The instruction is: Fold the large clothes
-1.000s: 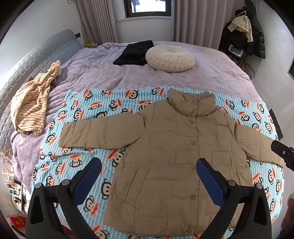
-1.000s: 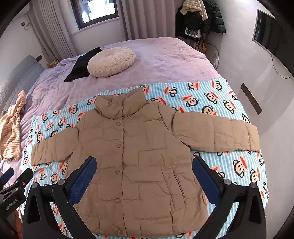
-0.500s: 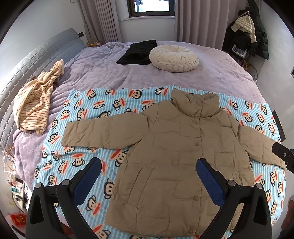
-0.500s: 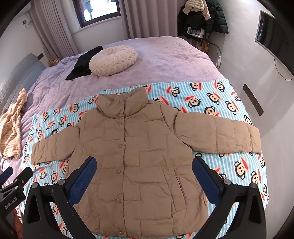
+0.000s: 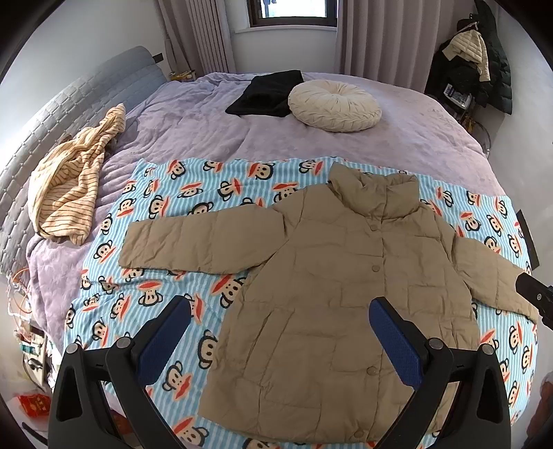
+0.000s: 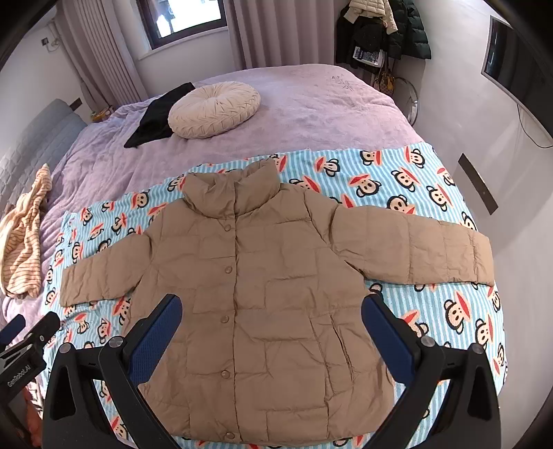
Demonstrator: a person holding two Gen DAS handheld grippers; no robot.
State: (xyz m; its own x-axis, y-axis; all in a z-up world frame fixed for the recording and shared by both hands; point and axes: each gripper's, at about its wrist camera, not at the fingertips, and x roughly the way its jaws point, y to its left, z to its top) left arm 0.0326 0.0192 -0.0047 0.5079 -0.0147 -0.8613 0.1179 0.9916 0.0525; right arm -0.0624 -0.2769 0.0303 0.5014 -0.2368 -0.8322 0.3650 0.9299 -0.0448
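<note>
Overhead, both tongs gape, unloaded.

Soft daylight from the window (image 5: 293,13), sharp focus, fisheye-warped edges.

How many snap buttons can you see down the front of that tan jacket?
5, in a line down the jacket: under the collar, chest, middle, lower, hem. The collar may hide another.

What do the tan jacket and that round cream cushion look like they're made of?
The tan jacket looks like thin matte woven shell, perhaps nylon, over soft filling: stitched quilt squares puff and wrinkle finely. The round cushion looks like velvety pleated fabric: folds radiate from a gathered centre with a soft sheen. Neither is certain from here.
</note>
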